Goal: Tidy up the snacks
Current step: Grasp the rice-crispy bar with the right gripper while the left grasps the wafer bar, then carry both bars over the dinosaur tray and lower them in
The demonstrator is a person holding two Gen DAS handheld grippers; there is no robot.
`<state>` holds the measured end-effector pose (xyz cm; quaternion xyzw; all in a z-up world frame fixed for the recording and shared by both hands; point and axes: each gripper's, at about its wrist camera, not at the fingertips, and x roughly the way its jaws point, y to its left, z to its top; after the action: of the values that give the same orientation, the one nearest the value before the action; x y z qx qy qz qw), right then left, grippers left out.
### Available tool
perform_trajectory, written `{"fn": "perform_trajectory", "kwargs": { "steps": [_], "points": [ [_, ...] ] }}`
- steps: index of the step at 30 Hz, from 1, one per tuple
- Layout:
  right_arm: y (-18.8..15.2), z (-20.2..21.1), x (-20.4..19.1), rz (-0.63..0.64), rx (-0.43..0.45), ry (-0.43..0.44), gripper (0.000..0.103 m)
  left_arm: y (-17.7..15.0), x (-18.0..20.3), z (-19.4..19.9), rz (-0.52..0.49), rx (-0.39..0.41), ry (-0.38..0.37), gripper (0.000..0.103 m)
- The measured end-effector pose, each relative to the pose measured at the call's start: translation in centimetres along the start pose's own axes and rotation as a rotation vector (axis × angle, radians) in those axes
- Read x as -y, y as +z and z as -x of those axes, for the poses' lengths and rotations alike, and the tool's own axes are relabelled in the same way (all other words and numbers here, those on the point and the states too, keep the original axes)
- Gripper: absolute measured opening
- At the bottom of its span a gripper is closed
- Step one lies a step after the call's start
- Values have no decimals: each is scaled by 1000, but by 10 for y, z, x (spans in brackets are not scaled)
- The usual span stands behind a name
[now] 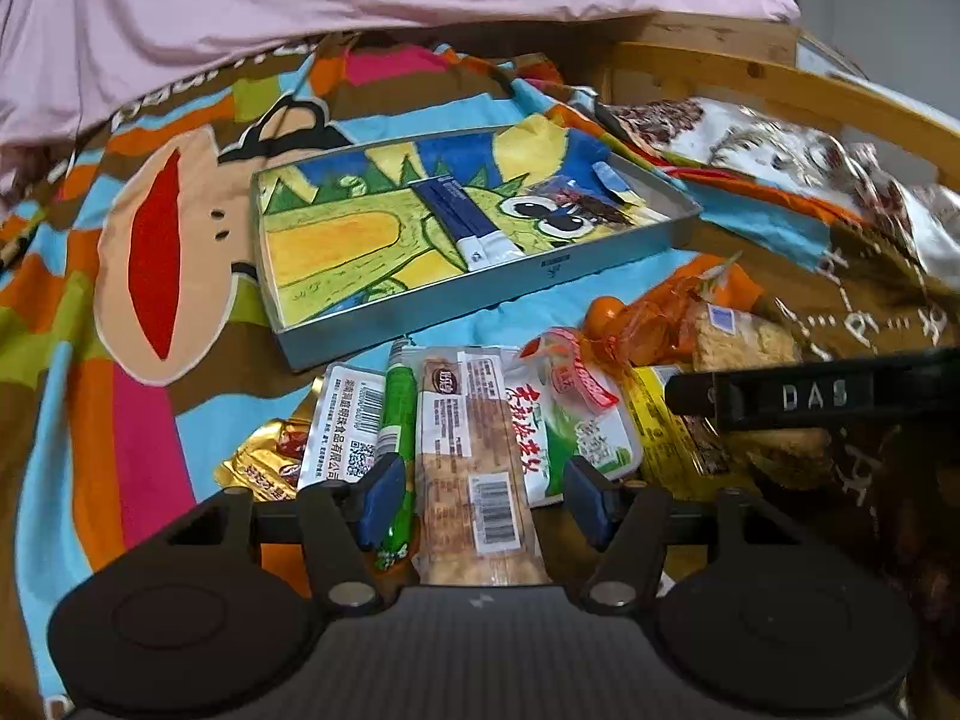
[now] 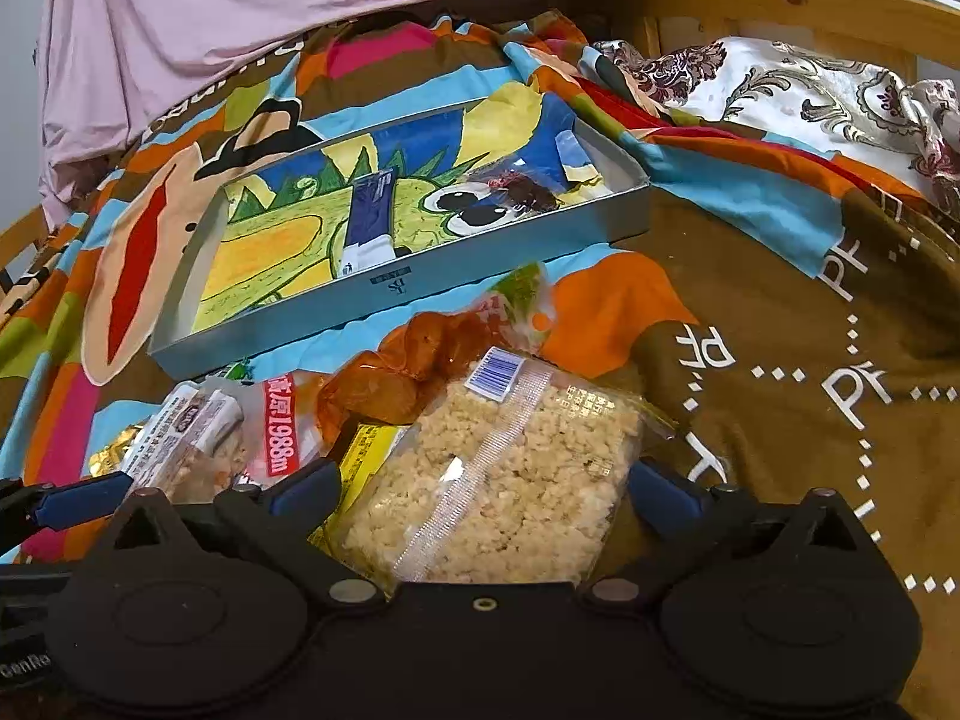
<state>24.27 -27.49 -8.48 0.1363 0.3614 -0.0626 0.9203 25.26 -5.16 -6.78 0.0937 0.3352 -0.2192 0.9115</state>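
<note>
A shallow silver tin tray (image 1: 420,306) with a cartoon picture bottom lies on the bedspread; it holds blue sachets (image 1: 462,216) and a dark wrapped snack (image 1: 591,201). A pile of snack packets lies in front of it. My left gripper (image 1: 480,495) is open, its fingers either side of a long clear-wrapped biscuit bar (image 1: 474,456). My right gripper (image 2: 483,489) is open around a clear bag of puffed rice cake (image 2: 510,480). The tray (image 2: 384,300) also shows in the right wrist view. The right gripper's finger (image 1: 780,399) shows in the left wrist view.
Around the bar lie a green stick (image 1: 399,420), a white-green packet (image 1: 570,426), a gold packet (image 1: 264,462), and an orange candy bag (image 1: 648,318). Pink bedding (image 1: 300,0) lies behind; a patterned satin cloth (image 1: 810,162) and a wooden bed frame (image 1: 750,72) stand at right.
</note>
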Motion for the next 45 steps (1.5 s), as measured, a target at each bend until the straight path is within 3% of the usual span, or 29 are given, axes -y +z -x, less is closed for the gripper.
{"fn": "perform_trajectory", "kwargs": {
  "steps": [3,5,6,12,19,24,27,30,34,38,41,43,45],
  "points": [
    [2,-6,-2,-6,-6,-14,102,2,-5,-3,48,-1,-17,59],
    [0,-6,-4,14,-4,-27,98,3,-4,-5,49,-19,-13,45],
    [0,-4,-5,27,1,-40,94,2,-3,-7,47,-31,-6,43],
    [-6,13,5,64,-23,6,87,0,-2,-1,85,-59,-10,42],
    [-25,40,9,244,-88,76,91,-3,0,10,128,-106,-34,42],
    [-41,48,5,207,-96,57,100,-6,-6,4,172,-123,-47,47],
    [-52,50,-8,224,-80,6,100,-10,-6,0,179,-127,-50,48],
    [-61,47,-16,257,-44,-43,95,-12,-2,-1,165,-120,-43,46],
    [-59,51,-8,206,-12,-50,81,-11,-2,1,187,-122,-42,42],
    [-61,56,-9,252,-7,-56,80,-12,-1,6,207,-137,-32,41],
    [-64,51,-16,307,-21,-66,87,-13,5,8,204,-140,-26,41],
    [-63,49,-14,283,-29,-50,90,-15,5,7,199,-135,-23,42],
    [-61,48,-11,256,-29,-42,86,-16,4,6,210,-129,-28,42]
  ]
}}
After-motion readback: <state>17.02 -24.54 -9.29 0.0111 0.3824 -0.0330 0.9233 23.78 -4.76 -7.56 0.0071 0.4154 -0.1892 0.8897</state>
